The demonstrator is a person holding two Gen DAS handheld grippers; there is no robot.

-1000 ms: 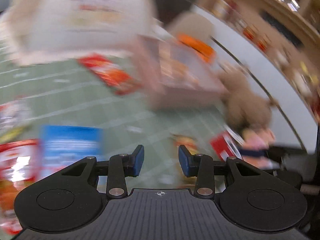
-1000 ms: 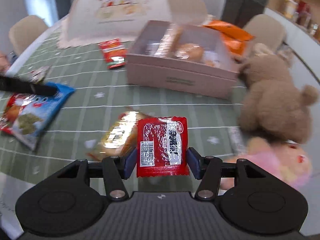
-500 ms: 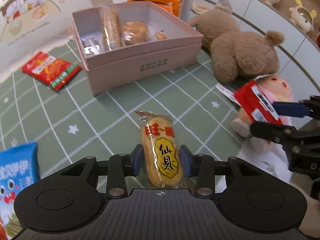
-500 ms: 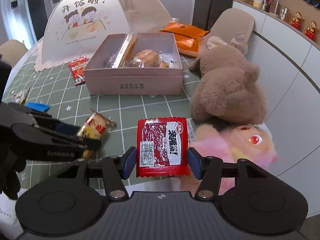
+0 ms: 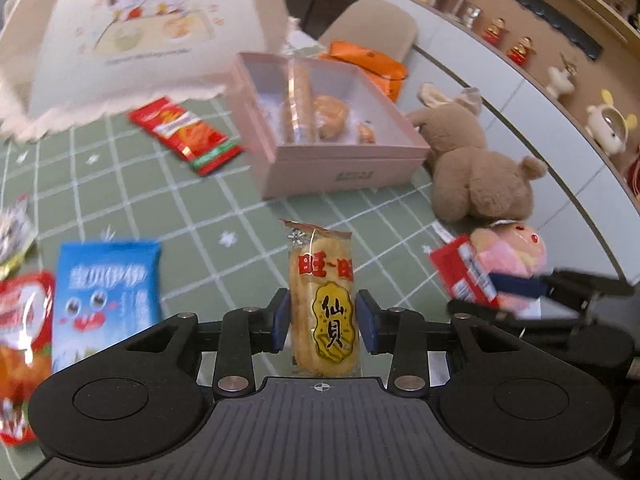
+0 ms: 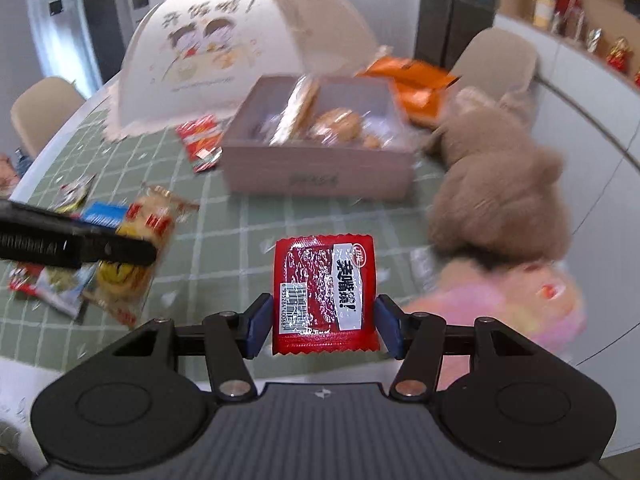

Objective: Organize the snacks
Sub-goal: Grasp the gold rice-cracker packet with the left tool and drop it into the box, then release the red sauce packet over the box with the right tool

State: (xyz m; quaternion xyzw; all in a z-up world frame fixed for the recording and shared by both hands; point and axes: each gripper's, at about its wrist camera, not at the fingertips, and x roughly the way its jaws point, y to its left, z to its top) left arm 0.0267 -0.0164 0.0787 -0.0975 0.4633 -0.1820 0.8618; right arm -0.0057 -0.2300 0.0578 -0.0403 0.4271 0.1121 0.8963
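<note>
My left gripper [image 5: 323, 324] is shut on a yellow rice cracker pack [image 5: 322, 300] and holds it above the green checked tablecloth [image 5: 192, 216]. My right gripper [image 6: 324, 326] is shut on a red snack sachet [image 6: 325, 294], also held off the table. The sachet shows in the left wrist view [image 5: 460, 276], the cracker pack in the right wrist view [image 6: 136, 248]. The open pink box [image 5: 344, 160] [image 6: 316, 172] stands ahead of both grippers with several wrapped snacks inside.
A red packet [image 5: 184, 134] lies left of the box, a blue packet [image 5: 104, 296] and red packets at the left edge. A mesh food cover [image 5: 132, 36] stands behind. An orange bag [image 5: 368, 60], a brown plush [image 5: 476, 176] and a pink plush [image 5: 516, 252] lie to the right.
My left gripper swung over, shut on the rice cracker pack and lifted it off the cloth. My right gripper kept the red sachet and moved closer to the box.
</note>
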